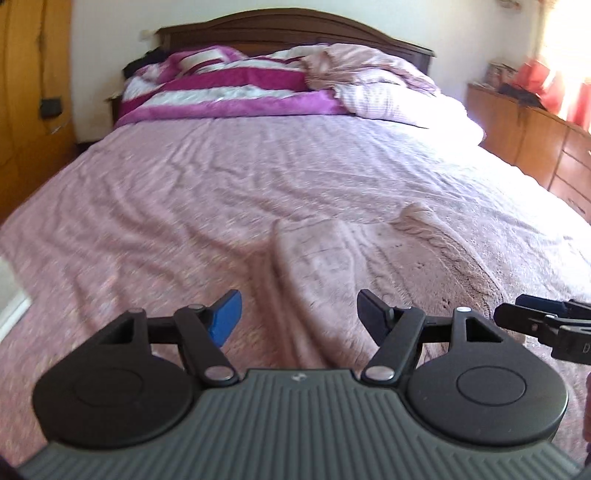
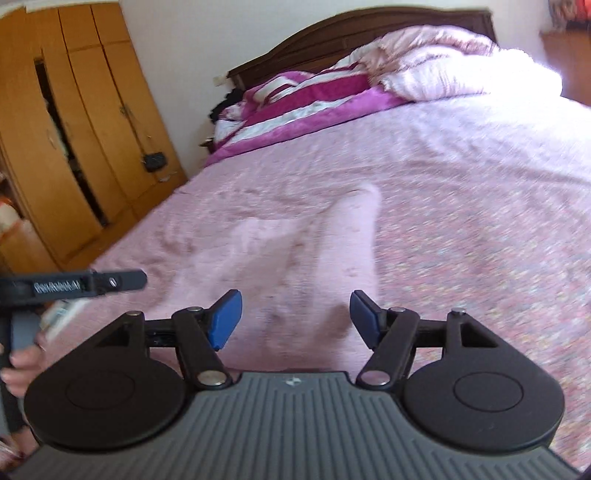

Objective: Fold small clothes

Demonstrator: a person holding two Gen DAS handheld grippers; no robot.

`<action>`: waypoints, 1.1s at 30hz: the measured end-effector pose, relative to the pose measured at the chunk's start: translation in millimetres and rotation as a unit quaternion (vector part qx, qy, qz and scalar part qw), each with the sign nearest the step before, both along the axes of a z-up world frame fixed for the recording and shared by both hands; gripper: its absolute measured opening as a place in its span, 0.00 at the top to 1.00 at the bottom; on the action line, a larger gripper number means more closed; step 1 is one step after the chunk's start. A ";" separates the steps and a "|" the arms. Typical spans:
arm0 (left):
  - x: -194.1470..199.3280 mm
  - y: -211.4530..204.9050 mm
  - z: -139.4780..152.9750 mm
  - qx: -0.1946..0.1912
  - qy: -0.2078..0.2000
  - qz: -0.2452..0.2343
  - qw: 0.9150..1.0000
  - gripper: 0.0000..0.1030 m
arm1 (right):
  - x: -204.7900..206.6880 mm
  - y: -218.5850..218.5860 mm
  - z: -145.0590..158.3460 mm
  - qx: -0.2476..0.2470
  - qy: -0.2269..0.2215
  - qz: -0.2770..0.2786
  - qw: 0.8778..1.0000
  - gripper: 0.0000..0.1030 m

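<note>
Pink clothes [image 1: 354,258] lay spread flat on the bed [image 1: 184,184] just ahead of the left gripper [image 1: 299,314] and right gripper [image 2: 295,317], both wide open and holding nothing, so folding looked not yet begun and next each needed to pinch an edge.

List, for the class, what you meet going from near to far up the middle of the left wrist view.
Open left gripper → pale pink garment spread flat → bare bedspread → striped blanket → dark wooden headboard.
</note>
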State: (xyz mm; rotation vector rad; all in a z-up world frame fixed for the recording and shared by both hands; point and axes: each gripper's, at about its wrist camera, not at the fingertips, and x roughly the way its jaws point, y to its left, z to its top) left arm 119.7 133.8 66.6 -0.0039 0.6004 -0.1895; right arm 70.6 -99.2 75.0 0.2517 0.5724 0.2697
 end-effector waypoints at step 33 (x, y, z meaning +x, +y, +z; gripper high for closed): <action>72.1 13.7 -40.2 -0.145 0.041 0.006 0.989 0.80 | 24.7 -0.4 -34.0 0.037 0.023 0.019 0.999 0.29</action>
